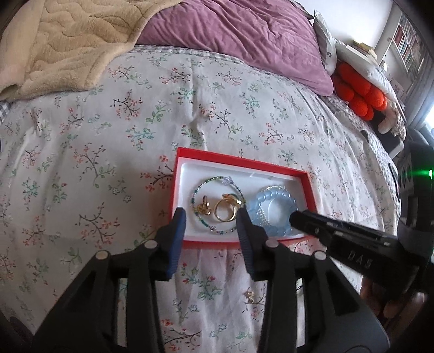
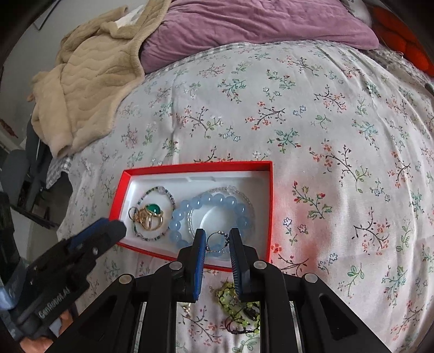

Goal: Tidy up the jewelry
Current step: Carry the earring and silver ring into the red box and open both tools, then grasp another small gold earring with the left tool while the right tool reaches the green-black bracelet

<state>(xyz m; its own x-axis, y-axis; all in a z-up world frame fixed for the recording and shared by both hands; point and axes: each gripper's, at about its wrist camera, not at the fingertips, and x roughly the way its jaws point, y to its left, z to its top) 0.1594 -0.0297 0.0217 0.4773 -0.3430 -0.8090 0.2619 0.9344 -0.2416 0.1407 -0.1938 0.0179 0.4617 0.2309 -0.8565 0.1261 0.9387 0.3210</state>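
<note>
Soft, even daylight is filling both views, leaving only faint shadows on the floral bedspread (image 1: 217,108). The fisheye lens is bending straight lines and darkening the corners into black. A green lens flare (image 1: 430,172) is glowing at the left view's right edge. Near gripper parts are looking slightly soft.

— Red box (image 2: 271,190), white inside. Pale blue beads (image 2: 214,202), gold rings (image 2: 152,220), green stone (image 2: 153,209).
— Floral white quilt (image 2: 298,122); purple pillow (image 2: 244,24); beige blanket (image 2: 89,81).
</note>
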